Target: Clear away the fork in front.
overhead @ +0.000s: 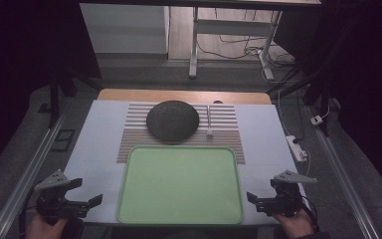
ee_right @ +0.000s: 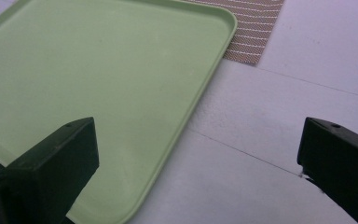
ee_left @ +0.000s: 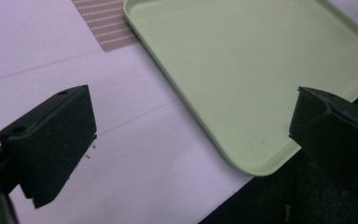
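The green tray (overhead: 180, 185) is seen bare, flanked by left gripper (overhead: 82, 195) and right gripper (overhead: 263, 193), both spread wide, nothing grasped.

Pale green tray (overhead: 129, 199); brown white-striped mat (overhead: 229, 124); dark grey dome (overhead: 172, 121).

room: lying dim | 12 o'clock: white desk frame (overhead: 195, 45) standing on grey floor (overhead: 144, 74) | cables (overhead: 238, 49) trailing beneath

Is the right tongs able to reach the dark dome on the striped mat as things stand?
Probably yes: the right tongs stand open, and only the low green tray lies before the dark dome; it must pass over or beside it.
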